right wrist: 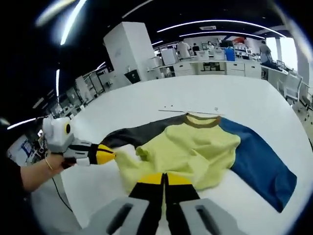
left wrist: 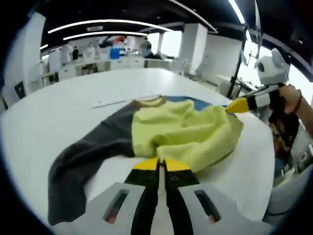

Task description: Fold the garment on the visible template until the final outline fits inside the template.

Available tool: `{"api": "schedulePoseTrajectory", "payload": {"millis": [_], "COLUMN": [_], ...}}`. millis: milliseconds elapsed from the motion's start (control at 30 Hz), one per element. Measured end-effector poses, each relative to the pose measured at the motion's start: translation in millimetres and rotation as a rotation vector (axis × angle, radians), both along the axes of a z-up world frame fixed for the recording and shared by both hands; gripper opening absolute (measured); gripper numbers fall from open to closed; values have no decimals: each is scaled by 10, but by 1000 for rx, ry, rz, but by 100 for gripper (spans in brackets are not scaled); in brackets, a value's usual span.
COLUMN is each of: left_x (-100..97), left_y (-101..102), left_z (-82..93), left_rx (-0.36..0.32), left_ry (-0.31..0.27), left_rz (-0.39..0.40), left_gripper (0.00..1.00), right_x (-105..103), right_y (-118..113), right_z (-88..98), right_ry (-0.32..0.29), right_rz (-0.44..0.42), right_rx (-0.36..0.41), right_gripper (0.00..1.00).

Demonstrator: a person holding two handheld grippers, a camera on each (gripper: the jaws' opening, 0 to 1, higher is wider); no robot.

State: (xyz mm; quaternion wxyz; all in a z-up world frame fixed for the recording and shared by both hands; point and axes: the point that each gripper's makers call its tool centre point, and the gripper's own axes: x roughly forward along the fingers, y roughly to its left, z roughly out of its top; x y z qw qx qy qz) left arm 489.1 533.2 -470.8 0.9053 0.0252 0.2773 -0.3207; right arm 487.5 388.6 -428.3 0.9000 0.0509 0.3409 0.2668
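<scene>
Now, jaws: both grippers, left gripper (left wrist: 160,165) and right gripper (right wrist: 165,178), pinch our yellow sweatshirt with grey and blue sleeves (right wrist: 195,147) at the hem.
Risk: uneven lifting could bunch the fabric ahead of us, outside the template on the white counter (right wrist: 220,95).

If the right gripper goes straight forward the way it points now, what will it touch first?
Most likely the yellow body of the garment: the right gripper has its jaws closed together right at the near hem, pointing across the cloth toward the brown collar. Its height above the table is hard to judge.

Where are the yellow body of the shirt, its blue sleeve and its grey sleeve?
yellow body (right wrist: 195,152), right gripper view, middle of the chest.
blue sleeve (right wrist: 257,164), right gripper view, mid-sleeve.
grey sleeve (left wrist: 93,147), left gripper view, mid-sleeve.
</scene>
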Motion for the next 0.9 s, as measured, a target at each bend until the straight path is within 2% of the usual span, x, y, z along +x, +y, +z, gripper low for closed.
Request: {"api": "schedulePoseTrajectory", "payload": {"millis": [67, 167, 333, 467, 600, 700, 833, 900], "left_x": [9, 25, 38, 55, 84, 113, 118, 116], "left_y": [23, 62, 144, 203, 233, 259, 291, 297], "left_z": [0, -3, 2, -12, -36, -63, -95, -116], "left_rx": [5, 19, 22, 19, 18, 20, 33, 36], "left_ry": [-5, -13, -17, -13, -10, -9, -7, -5], "left_rz": [3, 9, 25, 35, 46, 51, 48, 46], "left_gripper": [0, 0, 0, 0, 0, 0, 0, 0], "right_x": [135, 193, 454, 663, 741, 874, 851, 829], "right_y": [102, 279, 486, 650, 754, 824, 849, 829], "right_z": [46, 127, 116, 8, -90, -250, -385, -483], "right_ry": [-12, -22, -23, 7, 17, 44, 74, 94], "right_rz": [21, 52, 69, 71, 75, 79, 80, 81], "right_rx": [16, 36, 44, 42, 29, 12, -7, -45], "right_gripper": [0, 0, 0, 0, 0, 0, 0, 0]}}
